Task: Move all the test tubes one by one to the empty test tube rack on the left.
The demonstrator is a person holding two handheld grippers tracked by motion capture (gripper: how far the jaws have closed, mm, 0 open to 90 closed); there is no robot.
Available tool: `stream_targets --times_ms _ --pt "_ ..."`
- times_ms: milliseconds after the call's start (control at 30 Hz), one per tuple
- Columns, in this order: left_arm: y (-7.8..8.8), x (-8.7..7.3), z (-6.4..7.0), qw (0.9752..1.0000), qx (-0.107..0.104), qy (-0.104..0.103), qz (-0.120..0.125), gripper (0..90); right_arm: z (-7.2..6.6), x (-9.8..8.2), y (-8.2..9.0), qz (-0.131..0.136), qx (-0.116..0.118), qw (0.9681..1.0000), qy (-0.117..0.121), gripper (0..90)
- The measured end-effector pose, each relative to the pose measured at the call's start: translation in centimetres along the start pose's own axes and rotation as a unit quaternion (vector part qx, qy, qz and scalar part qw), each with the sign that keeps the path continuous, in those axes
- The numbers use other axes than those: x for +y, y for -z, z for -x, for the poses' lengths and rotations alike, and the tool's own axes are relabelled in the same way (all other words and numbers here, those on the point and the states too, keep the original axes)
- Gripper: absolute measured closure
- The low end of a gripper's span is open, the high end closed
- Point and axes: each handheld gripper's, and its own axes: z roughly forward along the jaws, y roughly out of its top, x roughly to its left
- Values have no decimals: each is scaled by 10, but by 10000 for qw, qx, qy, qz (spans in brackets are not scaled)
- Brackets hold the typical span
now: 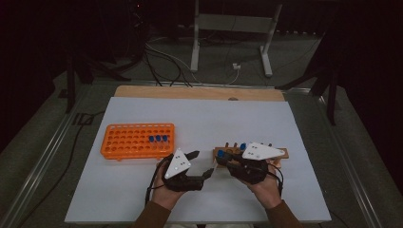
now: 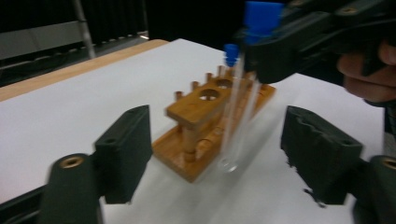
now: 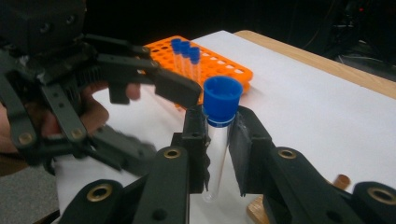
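Note:
My right gripper [image 3: 218,126] is shut on a clear test tube [image 3: 215,154] just under its blue cap [image 3: 222,99]. In the left gripper view that tube [image 2: 238,116] hangs tilted, its round bottom close to the near end of a wooden rack [image 2: 196,112]. My left gripper [image 2: 219,144] is open, with the tube's lower part between its jaws and neither pad touching it. In the high view the left gripper [image 1: 202,164] faces the right gripper [image 1: 224,160] at the rack's left end. A second blue-capped tube [image 1: 243,146] stands in the wooden rack [image 1: 280,154].
An orange tube rack [image 1: 133,140] lies left of the hands, with three blue-capped tubes [image 1: 158,138] at its right end. White sheet [image 1: 199,118] covers the table; its wooden far edge [image 1: 199,92] shows behind. A metal stand [image 1: 233,28] and cables sit on the floor beyond.

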Motion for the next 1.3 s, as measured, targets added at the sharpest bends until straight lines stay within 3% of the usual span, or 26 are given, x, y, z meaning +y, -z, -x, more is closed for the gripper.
stream_targets --times_ms 267,533,800,1100,1300 --pt "-5 0 8 9998 -121 -138 -86 603 -7 0 -5 -52 135 9999 33 772" --pt "-5 0 8 9996 -202 -186 -105 774 -9 -1 -7 -75 194 9998 63 772" --pt "-4 -1 7 9995 -216 -195 -102 785 -8 -1 -6 -59 249 9997 47 756" --pt "-2 -4 -1 9999 -144 -39 -88 786 -3 3 2 148 381 9992 -29 497" --pt "6 -4 -10 10000 -25 53 -7 786 3 4 8 259 229 9993 -119 323"
